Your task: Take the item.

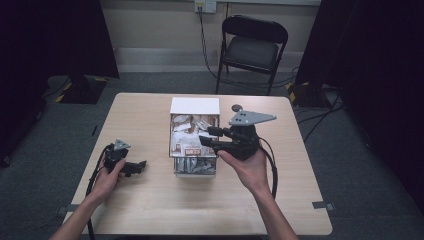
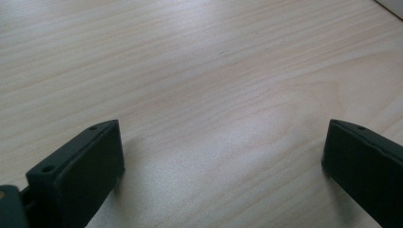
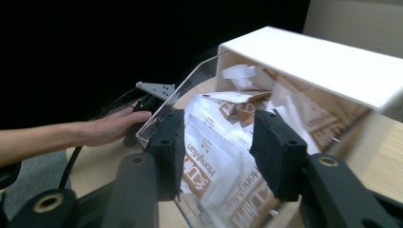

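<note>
I am working at a table (image 1: pixel 150 200) with a clear box (image 1: pixel 194 136) standing at its middle; everything below is placed from that box. The box is holding brown-and-white packets (image 3: pixel 223 156), and a white lid (image 1: pixel 195 106) is covering its far end.

My right gripper (image 1: pixel 209 136) is hovering at the box's right wall, pointing across its open top. In the right gripper view its jaws are standing apart with a packet showing between them; nothing is pinched, and one jaw is lying just outside the clear wall while the other is sitting over the packets. My right hand (image 1: pixel 248 167) is cupping the gripper body from below, just right of the box.

My left gripper (image 1: pixel 137 166) is resting low on the table, well to the left of the box, pointing toward it. In the left gripper view its jaws are spread wide, with bare wood between them. My left hand (image 1: pixel 109 177) is gripping its body.
</note>
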`<state>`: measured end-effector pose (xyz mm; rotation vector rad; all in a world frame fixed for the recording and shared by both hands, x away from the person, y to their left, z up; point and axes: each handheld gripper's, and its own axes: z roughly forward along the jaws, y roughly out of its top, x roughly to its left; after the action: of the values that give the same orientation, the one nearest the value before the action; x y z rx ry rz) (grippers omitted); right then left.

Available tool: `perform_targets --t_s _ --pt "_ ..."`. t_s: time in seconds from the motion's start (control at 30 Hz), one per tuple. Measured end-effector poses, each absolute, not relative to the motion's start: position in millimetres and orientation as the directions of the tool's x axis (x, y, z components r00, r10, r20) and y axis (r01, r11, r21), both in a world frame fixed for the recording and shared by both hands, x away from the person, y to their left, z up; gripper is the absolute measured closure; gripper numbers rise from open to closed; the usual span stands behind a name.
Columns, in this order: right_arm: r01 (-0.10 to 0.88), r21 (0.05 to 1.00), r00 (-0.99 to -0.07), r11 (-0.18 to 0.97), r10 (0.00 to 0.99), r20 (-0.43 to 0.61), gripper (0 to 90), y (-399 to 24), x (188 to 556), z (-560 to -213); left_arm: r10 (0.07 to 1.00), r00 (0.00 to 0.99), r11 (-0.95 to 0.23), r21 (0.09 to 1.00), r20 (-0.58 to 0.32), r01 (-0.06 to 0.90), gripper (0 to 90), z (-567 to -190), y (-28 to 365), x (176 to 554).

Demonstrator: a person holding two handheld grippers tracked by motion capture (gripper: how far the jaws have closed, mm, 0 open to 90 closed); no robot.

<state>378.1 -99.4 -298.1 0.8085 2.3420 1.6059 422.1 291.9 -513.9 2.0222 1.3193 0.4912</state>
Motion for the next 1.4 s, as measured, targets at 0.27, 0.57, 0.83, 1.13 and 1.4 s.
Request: perform_targets --t_s 0.27,0.57,0.83,1.13,1.4 --pt "0.345 0.885 -0.855 0.312 0.492 0.16 63.5 -81.0 393.2 -309.1 0.907 0.419 -0.269 0.705 -0.045 0.656 0.0 -514.0 291.9 422.1" --pt "0.359 0.867 -0.853 0.344 0.497 0.156 66.6 -77.8 400.4 -317.9 0.907 0.419 -0.268 0.705 -0.045 0.657 0.0 -513.9 291.8 422.1" --pt "0.357 0.86 -0.868 0.363 0.47 0.162 73.9 -79.1 399.1 -320.9 0.907 0.419 -0.268 0.705 -0.046 0.657 0.0 -514.0 291.8 422.1" --pt "0.334 0.864 -0.901 0.377 0.396 0.176 82.3 -79.3 393.4 -319.1 0.907 0.419 -0.268 0.705 -0.045 0.657 0.0 -513.9 291.8 422.1" --pt "0.339 0.848 -0.902 0.408 0.396 0.17 78.6 -72.2 392.3 -321.4 0.907 0.419 -0.268 0.705 -0.046 0.657 0.0 -514.0 291.8 422.1"
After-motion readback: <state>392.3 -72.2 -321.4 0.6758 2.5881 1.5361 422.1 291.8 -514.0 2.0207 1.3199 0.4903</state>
